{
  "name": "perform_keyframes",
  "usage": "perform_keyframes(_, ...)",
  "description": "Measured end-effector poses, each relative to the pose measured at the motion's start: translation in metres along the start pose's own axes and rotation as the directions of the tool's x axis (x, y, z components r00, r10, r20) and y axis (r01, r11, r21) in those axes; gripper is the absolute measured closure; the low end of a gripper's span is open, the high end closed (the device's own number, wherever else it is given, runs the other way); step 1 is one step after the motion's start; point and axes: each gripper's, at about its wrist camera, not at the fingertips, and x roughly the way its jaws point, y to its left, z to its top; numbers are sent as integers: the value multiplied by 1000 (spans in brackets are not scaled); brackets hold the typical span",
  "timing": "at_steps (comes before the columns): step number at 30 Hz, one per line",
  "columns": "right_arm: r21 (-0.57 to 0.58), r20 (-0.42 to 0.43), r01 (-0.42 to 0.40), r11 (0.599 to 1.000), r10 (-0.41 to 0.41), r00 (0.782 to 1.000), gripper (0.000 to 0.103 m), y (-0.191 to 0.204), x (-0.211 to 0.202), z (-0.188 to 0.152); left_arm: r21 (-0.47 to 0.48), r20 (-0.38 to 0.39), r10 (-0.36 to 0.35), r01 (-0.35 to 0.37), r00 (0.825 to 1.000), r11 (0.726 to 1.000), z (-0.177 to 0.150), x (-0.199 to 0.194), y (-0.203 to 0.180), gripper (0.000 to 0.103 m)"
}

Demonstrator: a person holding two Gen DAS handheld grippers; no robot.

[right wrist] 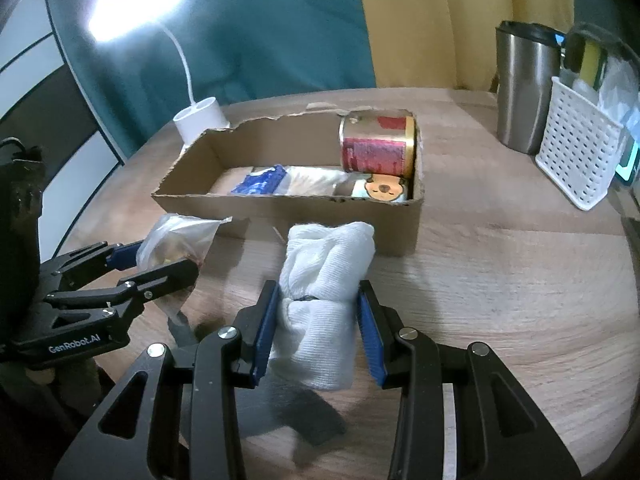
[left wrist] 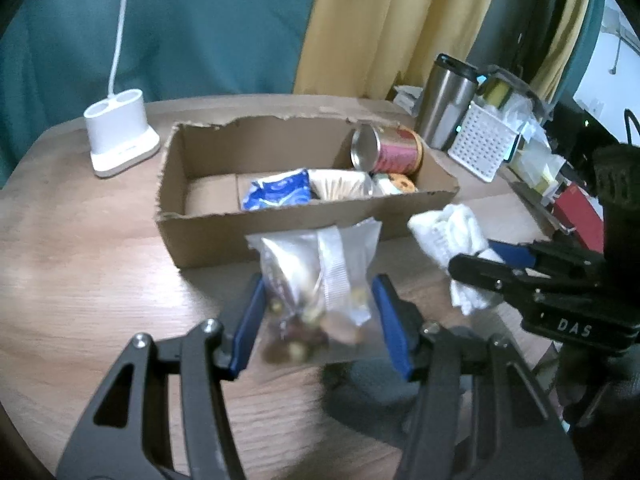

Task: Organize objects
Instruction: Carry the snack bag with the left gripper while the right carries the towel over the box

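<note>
A clear snack bag [left wrist: 316, 280] with nuts inside hangs above the wooden table, and my left gripper [left wrist: 320, 300] is shut on it. The same bag [right wrist: 176, 240] shows at the left of the right wrist view. My right gripper [right wrist: 318, 312] is shut on a rolled white cloth [right wrist: 324, 300], also lifted off the table; the cloth [left wrist: 448, 232] appears right of the bag in the left wrist view. Behind both stands an open cardboard box [left wrist: 208, 232] holding a red and gold can [left wrist: 396, 150], a blue packet [left wrist: 280, 192] and other wrapped items.
A white lamp base [left wrist: 120, 136] stands left of the box [right wrist: 320, 216]. A steel tumbler [right wrist: 524, 92] and a white perforated basket [right wrist: 576, 156] stand at the right. Teal and yellow curtains hang behind the table [right wrist: 500, 280].
</note>
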Motion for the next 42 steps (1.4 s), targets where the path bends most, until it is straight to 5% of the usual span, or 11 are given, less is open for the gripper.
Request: perform_keyframes(42, -101, 37, -29, 994, 33, 999, 62, 41, 9, 54, -71, 106, 43, -36, 993, 997, 42, -23, 55, 48)
